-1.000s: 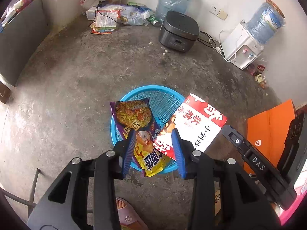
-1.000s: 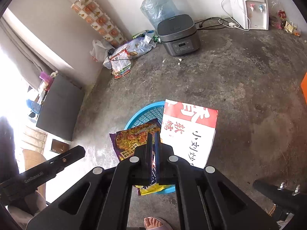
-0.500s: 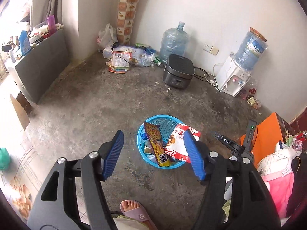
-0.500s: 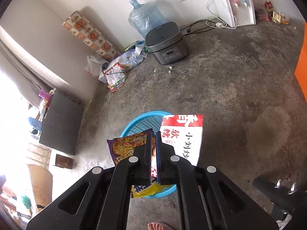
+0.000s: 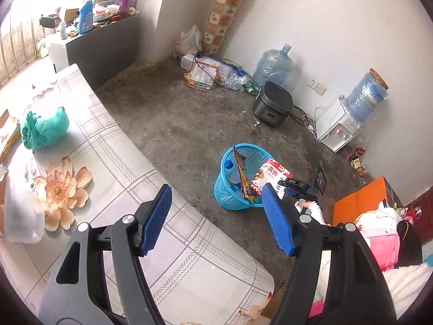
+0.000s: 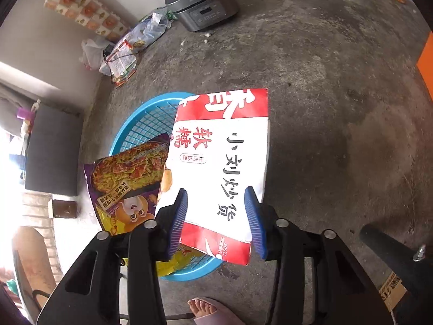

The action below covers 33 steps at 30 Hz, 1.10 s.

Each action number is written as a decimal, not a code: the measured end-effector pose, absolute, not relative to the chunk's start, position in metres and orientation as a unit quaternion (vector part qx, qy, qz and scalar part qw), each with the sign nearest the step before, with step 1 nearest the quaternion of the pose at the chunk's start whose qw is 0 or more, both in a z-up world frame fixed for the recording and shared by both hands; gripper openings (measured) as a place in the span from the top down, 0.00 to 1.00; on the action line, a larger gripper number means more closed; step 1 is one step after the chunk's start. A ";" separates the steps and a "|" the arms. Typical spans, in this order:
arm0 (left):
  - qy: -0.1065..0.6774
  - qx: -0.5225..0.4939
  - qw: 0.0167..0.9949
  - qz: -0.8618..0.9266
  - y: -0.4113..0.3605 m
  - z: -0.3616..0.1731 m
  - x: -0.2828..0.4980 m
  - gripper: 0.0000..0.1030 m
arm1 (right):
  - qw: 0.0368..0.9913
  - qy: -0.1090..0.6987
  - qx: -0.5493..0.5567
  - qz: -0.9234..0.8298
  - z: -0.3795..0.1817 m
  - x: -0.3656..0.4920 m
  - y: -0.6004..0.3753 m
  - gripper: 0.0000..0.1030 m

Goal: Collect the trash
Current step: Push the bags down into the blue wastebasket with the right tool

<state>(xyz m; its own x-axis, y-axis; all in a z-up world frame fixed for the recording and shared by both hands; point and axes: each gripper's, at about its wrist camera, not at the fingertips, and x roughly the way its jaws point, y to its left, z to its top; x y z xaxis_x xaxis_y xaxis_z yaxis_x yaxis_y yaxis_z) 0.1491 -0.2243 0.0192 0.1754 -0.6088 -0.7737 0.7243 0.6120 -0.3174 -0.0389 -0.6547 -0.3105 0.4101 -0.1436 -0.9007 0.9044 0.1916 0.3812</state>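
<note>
- Rough grey concrete floor [image 5: 189,124] fills the room, stained and gritty, meeting white plastered walls.
- Along the far wall stand a dark rice cooker [image 5: 272,104], an empty water jug [image 5: 273,65] and a small white water dispenser [image 5: 338,124] topped by a blue bottle, its cord running to a wall socket.
- Loose wrappers and a plastic bag [image 5: 188,42] lie heaped in the corner by a patterned roll.
- Nearer the left wrist view, a bed [image 5: 113,168] with a checked sheet and a printed lotus carries a green bundle [image 5: 44,128].
- On the floor sits a blue mesh basket [image 5: 226,196] holding trash: a purple-and-yellow snack bag [image 6: 124,184] with a cartoon face, and a red-and-white snack bag [image 6: 219,162] leaning over the rim.
- Writing on the red-and-white bag reads "小刘炒货" in black and "软糯" in red; smaller print is too small to read.
- Left gripper [image 5: 216,219] hangs over the bed edge, well apart from the basket, its jaws wide, opening, and empty.
- Right gripper [image 6: 216,219] points down at the basket; its jaws are opening, with the red-and-white bag between the blue pads, which stand clear of it.
- Letters "DAS" show on the right gripper in the left wrist view.
- One sandalled foot [image 6: 205,308] shows at the bottom edge.
</note>
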 end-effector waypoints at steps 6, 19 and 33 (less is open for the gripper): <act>0.472 0.046 0.785 -0.399 -0.182 0.017 0.162 0.37 | 0.725 0.432 0.380 -0.378 -0.283 0.023 -0.642 0.94; 0.453 0.042 0.807 -0.376 -0.166 0.034 0.173 0.37 | 0.640 0.596 0.324 -0.360 -0.377 0.085 -0.666 0.94; 0.471 0.042 0.802 -0.365 -0.168 0.019 0.185 0.37 | 0.570 0.664 0.327 -0.357 -0.417 0.086 -0.684 0.94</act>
